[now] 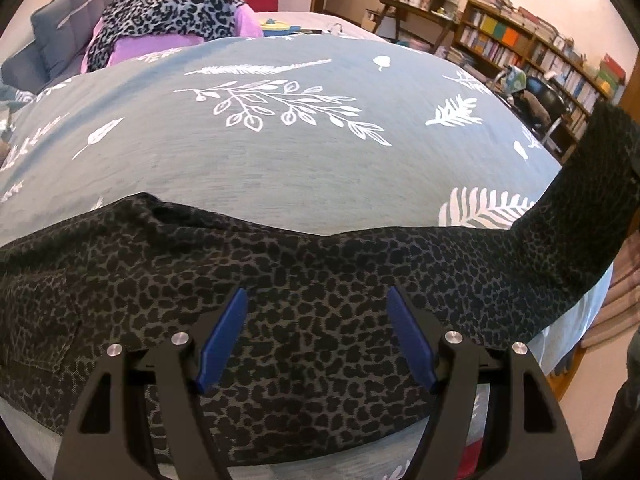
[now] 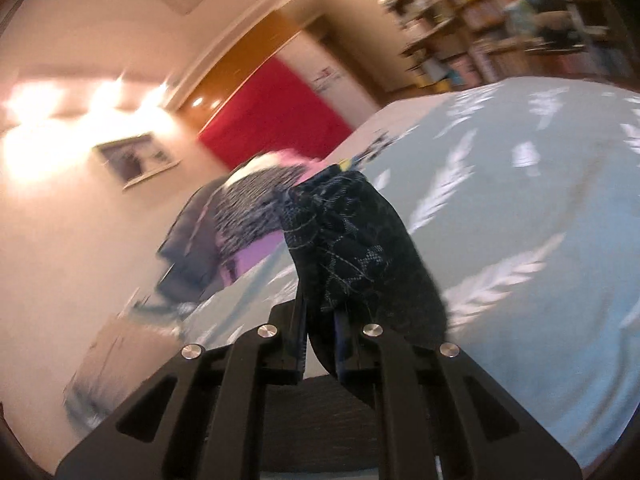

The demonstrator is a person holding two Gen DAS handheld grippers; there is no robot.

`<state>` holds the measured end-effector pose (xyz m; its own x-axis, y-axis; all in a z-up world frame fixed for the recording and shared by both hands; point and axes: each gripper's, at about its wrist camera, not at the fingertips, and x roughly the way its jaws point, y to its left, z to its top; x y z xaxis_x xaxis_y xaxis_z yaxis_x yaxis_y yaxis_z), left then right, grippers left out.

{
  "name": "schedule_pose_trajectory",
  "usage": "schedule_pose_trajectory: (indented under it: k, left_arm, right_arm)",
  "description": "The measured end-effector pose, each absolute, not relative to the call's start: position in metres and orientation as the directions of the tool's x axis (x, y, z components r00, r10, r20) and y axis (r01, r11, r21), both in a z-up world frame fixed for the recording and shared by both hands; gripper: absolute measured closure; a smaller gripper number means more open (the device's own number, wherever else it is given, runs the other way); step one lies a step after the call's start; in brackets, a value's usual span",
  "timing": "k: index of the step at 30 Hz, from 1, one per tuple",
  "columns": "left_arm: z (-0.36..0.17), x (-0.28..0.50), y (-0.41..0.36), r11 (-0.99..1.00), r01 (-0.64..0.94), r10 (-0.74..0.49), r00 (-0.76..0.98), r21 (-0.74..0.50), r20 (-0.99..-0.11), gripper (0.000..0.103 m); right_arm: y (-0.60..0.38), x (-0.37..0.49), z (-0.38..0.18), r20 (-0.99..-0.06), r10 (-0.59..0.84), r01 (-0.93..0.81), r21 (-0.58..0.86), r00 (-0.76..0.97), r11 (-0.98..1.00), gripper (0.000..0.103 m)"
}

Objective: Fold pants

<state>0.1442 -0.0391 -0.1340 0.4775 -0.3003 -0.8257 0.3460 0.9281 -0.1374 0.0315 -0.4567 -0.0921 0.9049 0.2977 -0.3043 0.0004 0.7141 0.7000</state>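
The left gripper (image 1: 316, 340) hangs wide apart above the dark leopard-print fabric pants (image 1: 304, 292) (on a blue leaf-patterned bedspread (image 1: 300, 152)), while the right gripper (image 2: 320, 344), blurred, apparently pinches their hem.

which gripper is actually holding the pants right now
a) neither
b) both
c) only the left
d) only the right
d: in the right wrist view the right gripper is shut on a bunched end of the dark spotted pants, while the left gripper hangs open over the pants lying on the bed cover, its blue fingers wide apart and holding nothing.
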Motion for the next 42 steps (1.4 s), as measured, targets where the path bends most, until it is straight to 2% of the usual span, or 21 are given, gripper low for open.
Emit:
schedule_pose_trajectory:
  k: [7,14,22,34,37,38,39,40,42]
  left_arm:
    - [-0.135,0.145,-0.001,0.946,0.274,-0.294,0.488,-0.175,-0.822,0.031]
    - [-0.144,0.147,0.039,0.959,0.193,-0.278,0.491,-0.208,-0.825,0.031]
    - [-0.148,0.141,0.077,0.963,0.121,-0.267,0.511,-0.239,-0.817,0.031]
    - [-0.147,0.135,0.09,0.963,0.09,-0.262,0.517,-0.252,-0.815,0.031]
    - [-0.145,0.137,0.087,0.964,0.102,-0.262,0.519,-0.246,-0.814,0.031]
    - [-0.144,0.137,0.086,0.964,0.105,-0.264,0.517,-0.246,-0.814,0.031]
    - [-0.144,0.138,0.083,0.963,0.107,-0.266,0.515,-0.247,-0.815,0.031]
    - [-0.144,0.14,0.082,0.963,0.108,-0.268,0.514,-0.248,-0.815,0.031]
    - [-0.144,0.146,0.077,0.959,0.116,-0.281,0.503,-0.259,-0.817,0.023]
  right_arm:
    - [-0.37,0.071,-0.097,-0.338,0.464,-0.122,0.687,0.819,0.716,0.092]
    - [-0.284,0.098,-0.123,-0.45,0.561,-0.2,0.629,0.695,0.751,0.092]
    - [-0.214,0.108,-0.17,-0.572,0.606,-0.257,0.574,0.553,0.777,0.092]
    - [-0.189,0.112,-0.208,-0.639,0.62,-0.265,0.567,0.456,0.78,0.092]
    - [-0.188,0.113,-0.214,-0.639,0.63,-0.26,0.581,0.442,0.771,0.087]
    - [-0.188,0.113,-0.217,-0.637,0.638,-0.257,0.591,0.432,0.765,0.083]
    - [-0.188,0.115,-0.218,-0.633,0.649,-0.259,0.602,0.421,0.755,0.071]
    - [-0.187,0.114,-0.219,-0.623,0.669,-0.266,0.62,0.405,0.739,0.065]
    - [-0.185,0.112,-0.218,-0.619,0.676,-0.279,0.62,0.4,0.733,0.061]
